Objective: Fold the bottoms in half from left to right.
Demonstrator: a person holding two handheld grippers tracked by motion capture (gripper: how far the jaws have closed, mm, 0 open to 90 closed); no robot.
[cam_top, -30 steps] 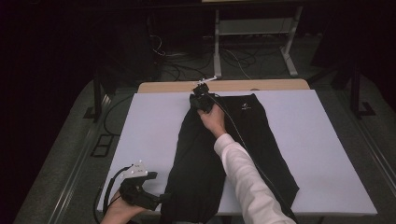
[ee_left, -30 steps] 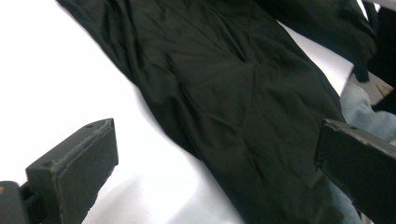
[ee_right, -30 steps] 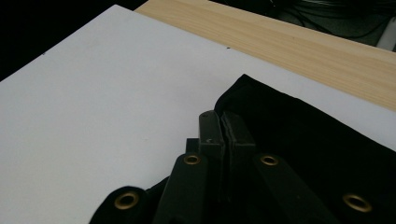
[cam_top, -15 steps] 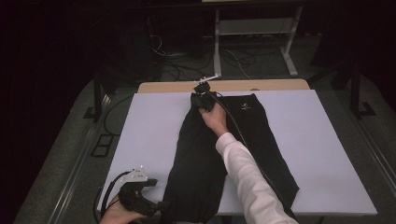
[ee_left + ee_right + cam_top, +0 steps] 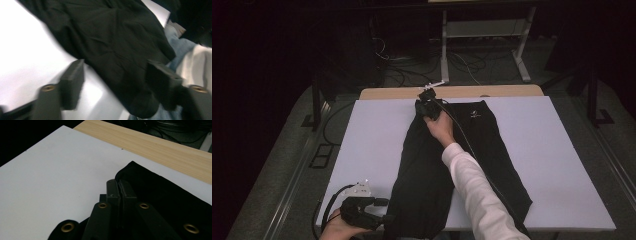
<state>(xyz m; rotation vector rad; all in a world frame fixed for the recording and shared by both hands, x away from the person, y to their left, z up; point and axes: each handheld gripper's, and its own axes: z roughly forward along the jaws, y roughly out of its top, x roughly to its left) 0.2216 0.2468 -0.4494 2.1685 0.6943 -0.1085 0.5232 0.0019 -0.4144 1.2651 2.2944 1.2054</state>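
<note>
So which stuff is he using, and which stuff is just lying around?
In use:
black trousers
left gripper, jaws closing around the hem
right gripper, shut on the waistband
white table cover

Lying about:
floor cables
white metal frame

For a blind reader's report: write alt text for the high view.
Black trousers lie lengthwise on a white table. The right gripper is shut on their far waistband, and the left gripper sits at the near leg end, jaws apart.
</note>
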